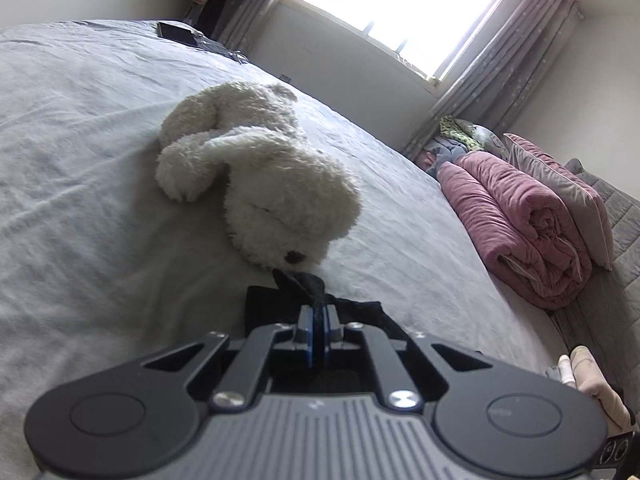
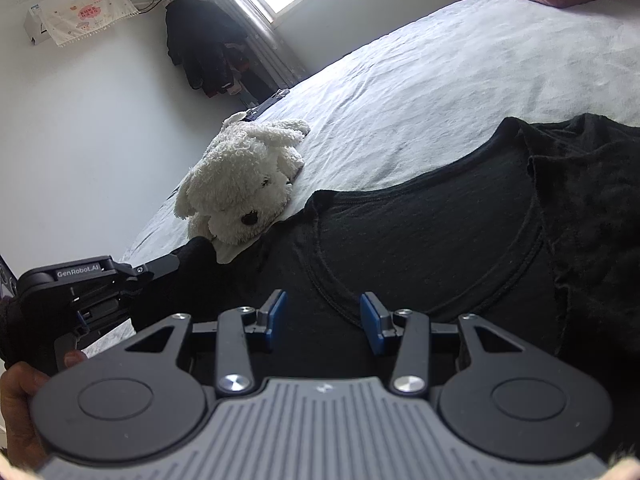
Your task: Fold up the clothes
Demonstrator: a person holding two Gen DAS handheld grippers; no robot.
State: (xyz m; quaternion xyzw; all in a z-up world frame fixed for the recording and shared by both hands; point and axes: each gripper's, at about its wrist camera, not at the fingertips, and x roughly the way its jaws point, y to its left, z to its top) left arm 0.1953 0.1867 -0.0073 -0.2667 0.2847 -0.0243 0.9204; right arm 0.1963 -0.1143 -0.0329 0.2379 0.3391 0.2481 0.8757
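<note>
A black T-shirt (image 2: 440, 232) lies spread on the bed, neckline facing my right wrist camera. My left gripper (image 1: 319, 312) is shut on a bunched piece of the black T-shirt (image 1: 304, 284), which sticks up past the blue pads just in front of the plush dog's nose. In the right wrist view the left gripper (image 2: 176, 262) comes in from the left, its tip buried in the shirt's sleeve edge. My right gripper (image 2: 324, 318) is open, its blue pads apart just above the shirt's chest below the collar, nothing pinched between them.
A white plush dog (image 1: 256, 176) lies on the grey bed sheet (image 1: 80, 152) right beside the shirt's left edge. A rolled pink quilt (image 1: 520, 224) and pillows sit at the bed's right side. A phone-like object (image 1: 176, 33) lies far back.
</note>
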